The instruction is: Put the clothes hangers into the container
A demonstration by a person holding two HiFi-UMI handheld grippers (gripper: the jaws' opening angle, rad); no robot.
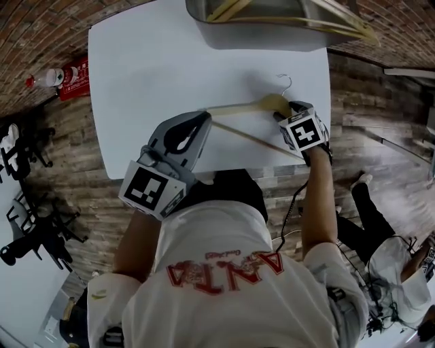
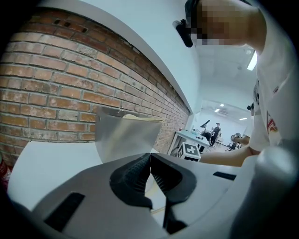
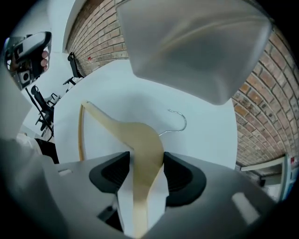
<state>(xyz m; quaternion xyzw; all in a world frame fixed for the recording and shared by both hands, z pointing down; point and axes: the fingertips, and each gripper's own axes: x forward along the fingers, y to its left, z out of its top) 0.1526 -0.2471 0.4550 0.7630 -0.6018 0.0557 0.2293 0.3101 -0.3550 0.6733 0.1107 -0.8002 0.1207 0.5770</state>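
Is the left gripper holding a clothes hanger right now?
No, the left gripper has its jaws shut together with nothing between them.

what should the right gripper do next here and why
Probably close the right gripper on the wooden hanger: its jaws stand open astride the hanger near its hook, and it lies flat on the white table, so nothing is gripped yet for lifting to the container.

Hanger (image 1: pixel 245 106) on the table (image 1: pixel 149 75) near its front edge, between the right tongs (image 3: pixel 145 163); container (image 1: pixel 196 10) at the far edge.
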